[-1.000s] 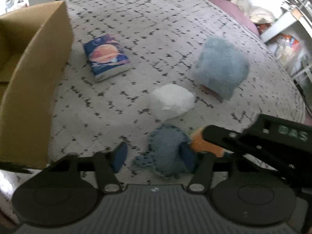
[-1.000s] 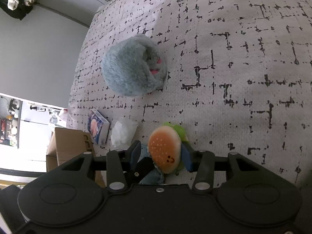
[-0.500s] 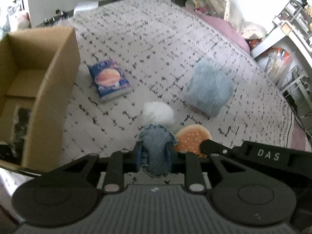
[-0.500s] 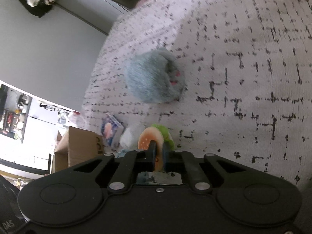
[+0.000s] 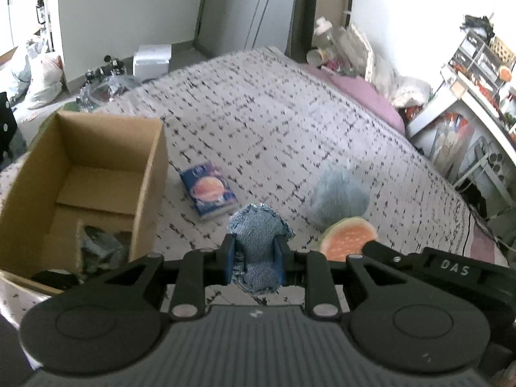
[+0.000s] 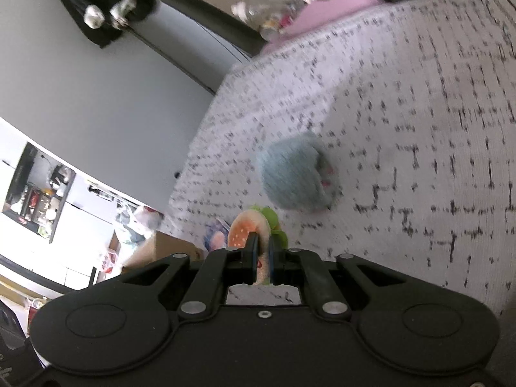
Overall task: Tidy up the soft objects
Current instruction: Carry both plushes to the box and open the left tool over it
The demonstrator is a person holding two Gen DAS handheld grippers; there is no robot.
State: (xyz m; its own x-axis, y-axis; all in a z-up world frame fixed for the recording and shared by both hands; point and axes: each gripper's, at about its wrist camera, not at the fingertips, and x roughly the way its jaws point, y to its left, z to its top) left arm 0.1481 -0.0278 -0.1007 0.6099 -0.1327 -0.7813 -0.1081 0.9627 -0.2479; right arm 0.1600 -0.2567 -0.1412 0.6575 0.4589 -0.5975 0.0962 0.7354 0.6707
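I have the left gripper [image 5: 254, 262] clamped on the denim toy [image 5: 258, 242], right gripper [image 6: 262, 259] pinched on the burger plush [image 6: 248, 230]; both are off the bed [image 5: 274, 122]. The box [image 5: 80, 187] sits to the left. Risks: the burger is squashed thin and held near its edge, so it may slip out; the grippers are close together and could collide on the way to the box.

Patterned bed cover [image 5: 274, 122]; grey wall [image 5: 129, 9]; cluttered white shelves [image 5: 477, 74] in bright daylight
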